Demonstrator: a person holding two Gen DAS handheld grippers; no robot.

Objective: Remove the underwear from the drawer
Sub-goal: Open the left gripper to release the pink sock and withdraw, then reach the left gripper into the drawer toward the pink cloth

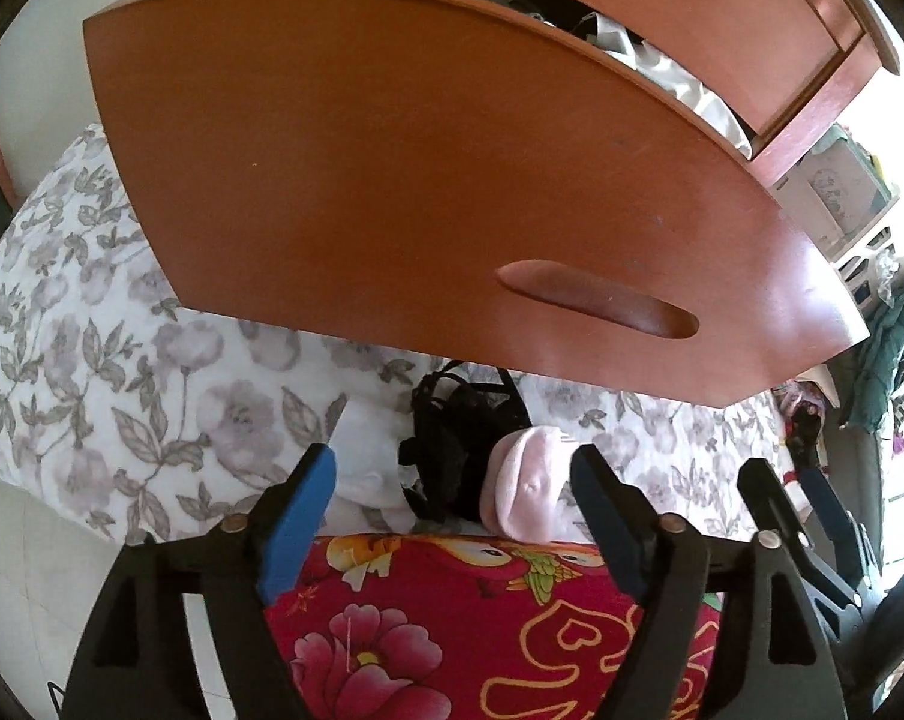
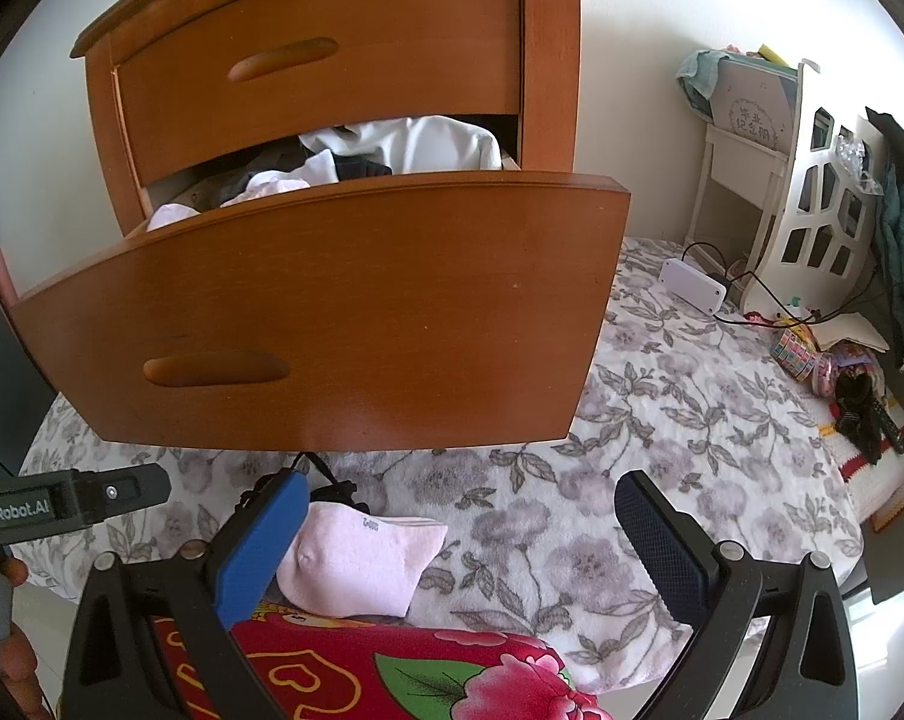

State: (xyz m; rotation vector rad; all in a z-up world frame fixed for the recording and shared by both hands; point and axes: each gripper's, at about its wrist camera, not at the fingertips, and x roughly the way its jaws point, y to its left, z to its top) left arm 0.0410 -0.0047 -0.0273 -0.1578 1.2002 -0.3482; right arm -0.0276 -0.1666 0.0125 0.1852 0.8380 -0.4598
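Observation:
The lower wooden drawer (image 2: pixel 332 312) stands pulled out over the bed, with white and dark clothes (image 2: pixel 392 150) heaped inside. Below its front panel (image 1: pixel 422 180), black lace underwear (image 1: pixel 452 444) lies on the floral bedspread. A pale pink folded piece (image 1: pixel 523 492) lies beside it, and a white cloth (image 1: pixel 368 468) to its left. My left gripper (image 1: pixel 457 480) is open, its blue pads wide on either side of this pile and pressing nothing. My right gripper (image 2: pixel 463 534) is also open; the pink piece (image 2: pixel 356 564) lies by its left pad, not squeezed.
The upper drawer (image 2: pixel 320 60) is shut. A red flowered blanket (image 2: pixel 392 678) lies at the near edge of the grey floral bedspread (image 2: pixel 661 420). At the back right are a white power strip (image 2: pixel 691 285) with cables, a white rack (image 2: pixel 811 210) and a green jacket (image 2: pixel 898 240).

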